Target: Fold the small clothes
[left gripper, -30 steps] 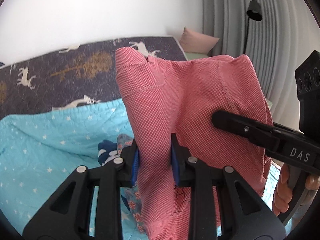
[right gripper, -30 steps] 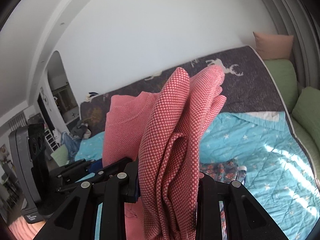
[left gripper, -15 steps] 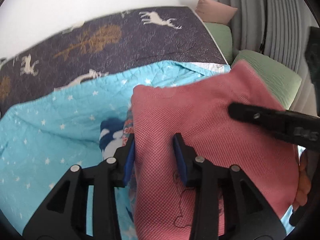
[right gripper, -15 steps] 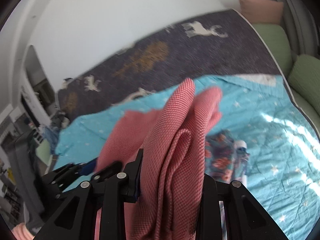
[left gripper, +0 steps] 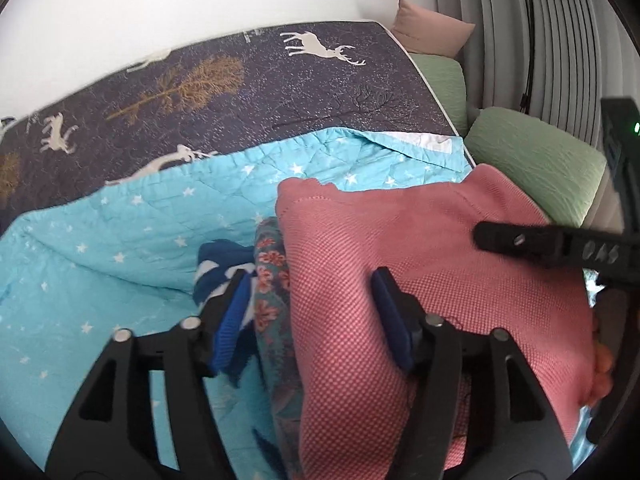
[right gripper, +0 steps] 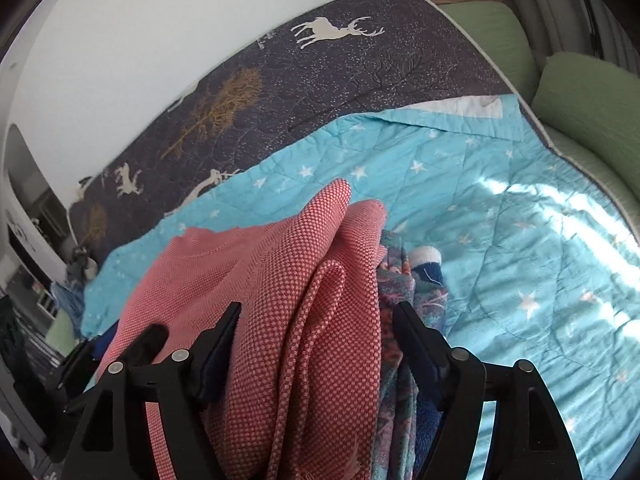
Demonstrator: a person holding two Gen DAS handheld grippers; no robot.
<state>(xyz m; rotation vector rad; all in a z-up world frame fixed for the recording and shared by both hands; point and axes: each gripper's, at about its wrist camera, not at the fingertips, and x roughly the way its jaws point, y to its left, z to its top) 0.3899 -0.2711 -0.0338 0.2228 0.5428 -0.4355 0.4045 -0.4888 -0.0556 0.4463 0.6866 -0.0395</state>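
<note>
The left gripper [left gripper: 308, 312] has its jaws spreading, and the red knit garment [left gripper: 420, 264] lies between them with neither blue pad pressing on it. The right gripper [right gripper: 316, 344] is opening too, its pads standing clear on either side of the bunched edge of the same garment, which runs between them. So both tongs are letting go, not pinching.

The garment sits folded on top of a floral cloth [left gripper: 272, 280], whose edge shows just to the left of it in the left wrist view; a navy-and-white piece [left gripper: 224, 264] lies just beyond the floral cloth on that same side. All of this rests on the turquoise star quilt [left gripper: 120, 232], spread over a dark deer-print bedcover [left gripper: 280, 92]. Green cushions [left gripper: 536, 168] lie off to the right of the garment.

The step in hand looks like setting the fold down on the pile. To do it well, I would let the jaws open fully before drawing back (a pad dragging on that loose knit could pull the layers apart), then back both grippers straight out along their fingers. The bunched edge at the right gripper probably wants a light smoothing afterwards.
</note>
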